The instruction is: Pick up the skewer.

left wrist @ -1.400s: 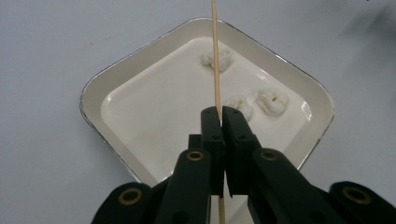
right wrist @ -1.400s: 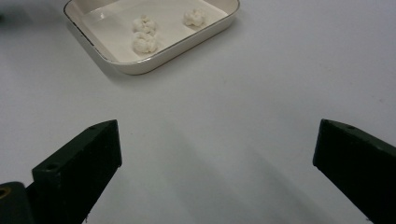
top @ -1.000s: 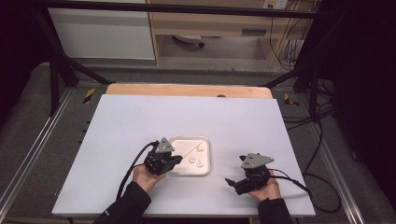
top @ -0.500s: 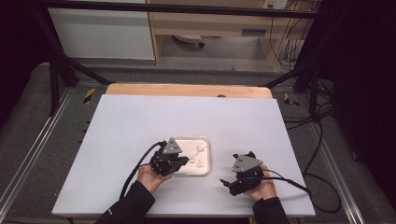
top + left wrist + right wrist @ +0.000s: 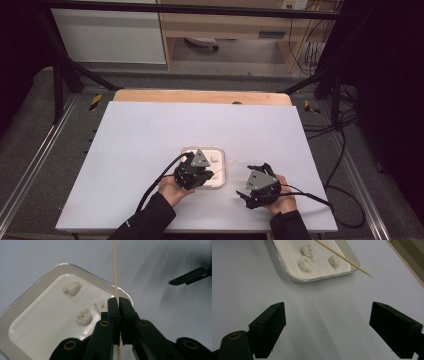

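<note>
My table [image 5: 150,135] is a smooth matte white sheet with a pale wooden strip [image 5: 200,96] along its far edge; grey floor, metal rails and black cables surround it, with a light cabinet beyond. On my left, my left gripper [image 5: 118,305] has its jaws closed tight on a thin, straight, pale wooden skewer [image 5: 115,270], which runs out past the tips over the near corner of the tray [image 5: 30,302]. That tray is glossy white, rounded at the corners, and holds three small lumpy white pieces [image 5: 83,316]. To the right, my right gripper [image 5: 327,325] hangs above bare table with its blocky black jaws apart and nothing between them; they have just been closing a little. The skewer's pointed tip hovers beyond them, just past the tray's rim
</note>
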